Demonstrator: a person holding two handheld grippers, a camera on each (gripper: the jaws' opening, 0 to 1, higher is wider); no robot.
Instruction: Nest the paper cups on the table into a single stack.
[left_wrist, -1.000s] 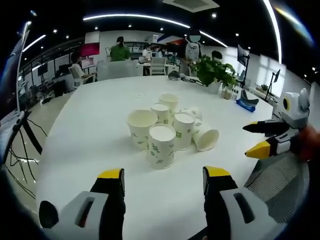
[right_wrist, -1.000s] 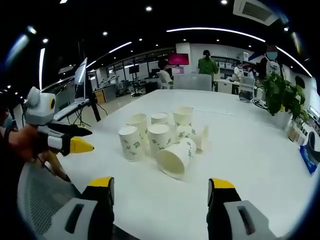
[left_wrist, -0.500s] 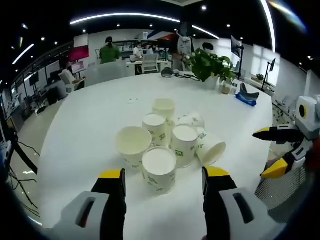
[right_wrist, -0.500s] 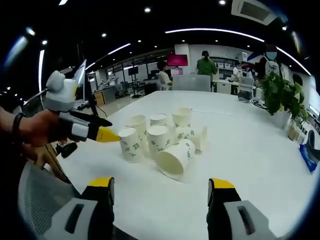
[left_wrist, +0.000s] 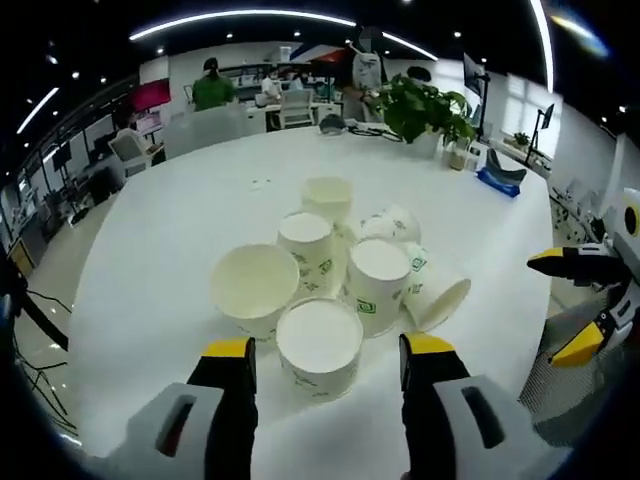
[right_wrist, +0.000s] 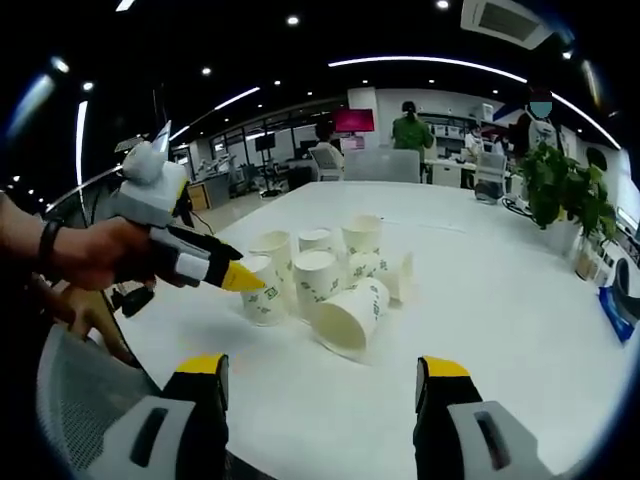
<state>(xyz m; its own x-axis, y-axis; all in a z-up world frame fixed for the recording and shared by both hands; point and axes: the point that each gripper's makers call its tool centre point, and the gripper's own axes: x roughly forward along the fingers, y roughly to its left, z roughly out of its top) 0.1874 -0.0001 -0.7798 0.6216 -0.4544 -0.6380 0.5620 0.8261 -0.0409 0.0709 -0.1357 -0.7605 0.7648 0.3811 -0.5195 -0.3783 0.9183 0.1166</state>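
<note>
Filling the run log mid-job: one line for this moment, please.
phase: approach | left gripper: open, straddling nearest upright cup | right gripper: open, back from cups | cups: unstacked | tipped cup on side

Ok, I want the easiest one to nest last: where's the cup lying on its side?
In the right gripper view the tipped cup lies at the cluster's near edge, mouth toward the camera, just right of the upright cups.

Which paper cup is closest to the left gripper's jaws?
The upright cup at the front of the cluster, right between the left gripper's open jaws; all the others sit behind it.

Matt white paper cups (left_wrist: 320, 345), smooth white table (left_wrist: 170, 230), mesh chair back (right_wrist: 75, 395)
</note>
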